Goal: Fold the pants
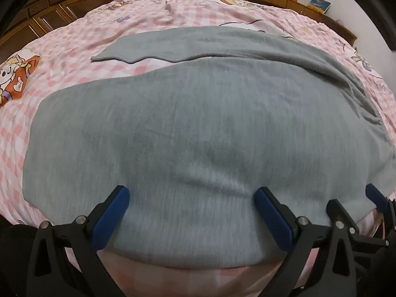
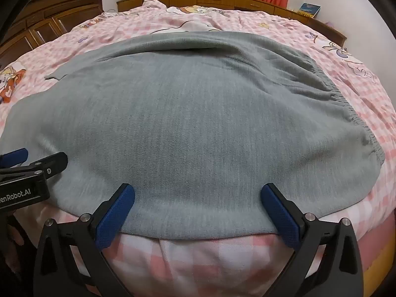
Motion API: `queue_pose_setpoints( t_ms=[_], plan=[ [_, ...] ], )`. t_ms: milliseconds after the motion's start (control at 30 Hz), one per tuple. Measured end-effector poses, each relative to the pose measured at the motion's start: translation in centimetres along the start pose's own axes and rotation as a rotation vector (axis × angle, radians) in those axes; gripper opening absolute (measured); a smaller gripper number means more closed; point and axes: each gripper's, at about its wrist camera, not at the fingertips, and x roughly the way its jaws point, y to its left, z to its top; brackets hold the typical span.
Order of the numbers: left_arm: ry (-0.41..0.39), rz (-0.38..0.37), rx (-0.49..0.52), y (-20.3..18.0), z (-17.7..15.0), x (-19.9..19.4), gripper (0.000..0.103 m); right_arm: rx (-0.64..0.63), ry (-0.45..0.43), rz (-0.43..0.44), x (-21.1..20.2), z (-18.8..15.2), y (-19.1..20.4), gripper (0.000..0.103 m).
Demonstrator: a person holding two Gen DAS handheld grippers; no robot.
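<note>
Both grippers tilt steeply downward, side by side. The left gripper (image 1: 190,198) has its jaws spread wide, the blue pads (image 1: 110,219) well apart and gripping nothing. The right gripper (image 2: 198,195) stands the same way, jaws fully apart, its blue pads (image 2: 115,216) facing each other across a broad gap. In the right wrist view the left gripper's black finger and blue pad tip reach in from the left edge, close beside the right one.
</note>
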Motion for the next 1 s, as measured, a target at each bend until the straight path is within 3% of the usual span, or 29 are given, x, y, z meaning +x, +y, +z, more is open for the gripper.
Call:
queue_pose_setpoints(
  t_ms=[200, 1000],
  plan=[
    [-0.011, 0.024, 0.023, -0.37, 0.05, -0.01, 0.103, -0.002, -0.003, -0.003, 0.00, -0.03, -0.01, 0.103],
    [-0.037, 0.002, 0.013, -0.37, -0.30, -0.08, 0.103, -0.006, 0.020, 0.000, 0.03, -0.05, -0.03, 0.103]
  ],
)
